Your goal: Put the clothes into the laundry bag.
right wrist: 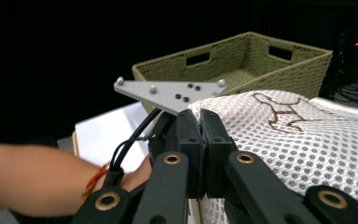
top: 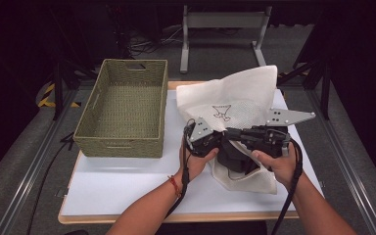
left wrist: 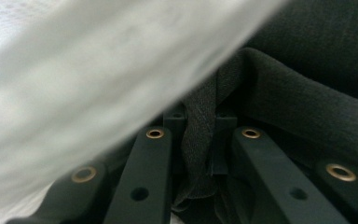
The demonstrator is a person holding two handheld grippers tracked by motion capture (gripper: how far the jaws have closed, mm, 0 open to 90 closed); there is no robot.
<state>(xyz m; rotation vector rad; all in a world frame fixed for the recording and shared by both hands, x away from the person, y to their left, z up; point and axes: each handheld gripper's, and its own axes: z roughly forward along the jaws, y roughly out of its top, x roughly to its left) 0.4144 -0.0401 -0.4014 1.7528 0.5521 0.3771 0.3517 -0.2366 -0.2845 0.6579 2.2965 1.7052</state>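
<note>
White mesh bag (top: pixel 235 105) is lying on the table (top: pixel 127 188), right of the wicker basket (top: pixel 125 105). I am pinching its edge in my right gripper (right wrist: pixel 200 140), jaws closed tight. My left gripper (left wrist: pixel 200 140) is clamping a fold of black cloth (left wrist: pixel 303 102) at the bag's mouth.
</note>
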